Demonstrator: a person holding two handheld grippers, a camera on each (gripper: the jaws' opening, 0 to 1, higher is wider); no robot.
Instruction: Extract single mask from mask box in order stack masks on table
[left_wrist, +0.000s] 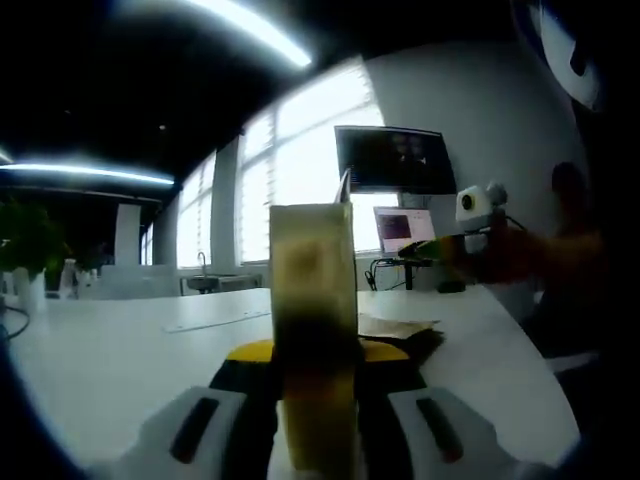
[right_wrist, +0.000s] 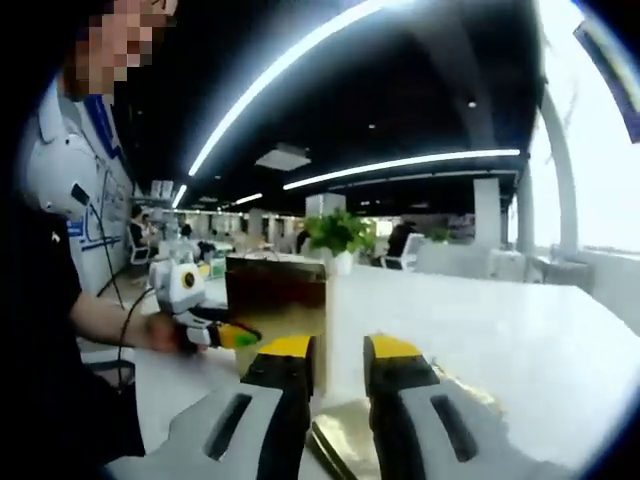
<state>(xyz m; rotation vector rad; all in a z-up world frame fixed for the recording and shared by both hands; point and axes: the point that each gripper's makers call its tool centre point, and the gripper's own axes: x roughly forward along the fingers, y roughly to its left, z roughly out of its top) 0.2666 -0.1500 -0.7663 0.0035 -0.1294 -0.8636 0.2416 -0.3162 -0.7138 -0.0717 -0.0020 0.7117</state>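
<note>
**Mask box braced upright on tabletop, mask pull not yet visible**

The left gripper (left_wrist: 318, 420) has its fingers clamped on the narrow end of the mask box (left_wrist: 312, 300), which stands upright on the white tabletop (left_wrist: 110, 350). Judgement: this hold steadies the box so a single mask can be drawn out without the box sliding.

In the right gripper view, the right gripper (right_wrist: 338, 375) sits close to the box (right_wrist: 275, 290), its fingers slightly apart with a pale strip between them. Whether that strip is a mask or the box edge, I cannot tell; grip unconfirmed. The person's hand (right_wrist: 165, 330) is holding the left gripper (right_wrist: 225, 335) at the box's far side.

A flat brownish sheet (left_wrist: 400, 328) lies on the tabletop just beside the box. The tabletop stretches wide and bare to the left, good room for stacking. Tabletop edge curves near on the right.
</note>
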